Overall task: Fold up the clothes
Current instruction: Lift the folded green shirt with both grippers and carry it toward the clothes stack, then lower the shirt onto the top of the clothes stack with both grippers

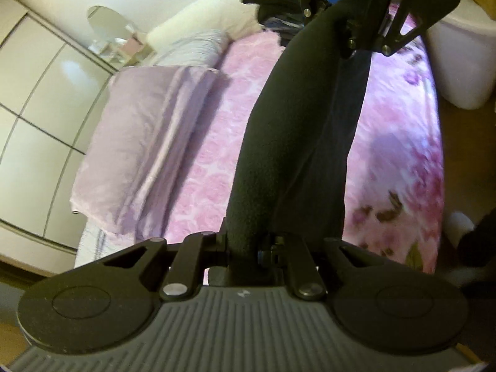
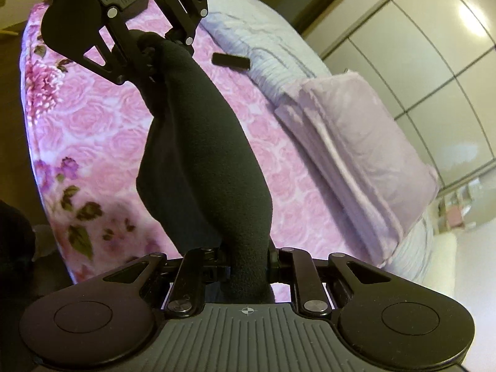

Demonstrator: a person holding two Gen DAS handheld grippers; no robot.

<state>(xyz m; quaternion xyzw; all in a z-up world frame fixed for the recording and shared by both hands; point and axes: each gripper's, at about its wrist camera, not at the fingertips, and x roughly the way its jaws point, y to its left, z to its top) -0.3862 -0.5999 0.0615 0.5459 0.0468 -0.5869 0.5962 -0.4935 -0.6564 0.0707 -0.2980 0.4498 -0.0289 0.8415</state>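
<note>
**While both ends are gripped, a dark garment hangs stretched above the bed**

While the left hand-held gripper (image 1: 248,248) pinches one end of a black fleece garment (image 1: 266,142) between narrow jaws, the right hand-held gripper (image 2: 248,260) clamps the other end the same way. Between them the cloth spans as a sagging band above a pink floral bedspread (image 2: 93,117). A folded lilac blanket (image 1: 136,148) lies beside it on the bed, near white wardrobe doors (image 1: 40,93). A small black object (image 2: 231,61) rests on the bed.

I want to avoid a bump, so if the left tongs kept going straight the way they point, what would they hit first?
Probably the right tongs, which hold the other end of the same black garment straight ahead. Depth is unclear; below lies the pink floral blanket.
</note>
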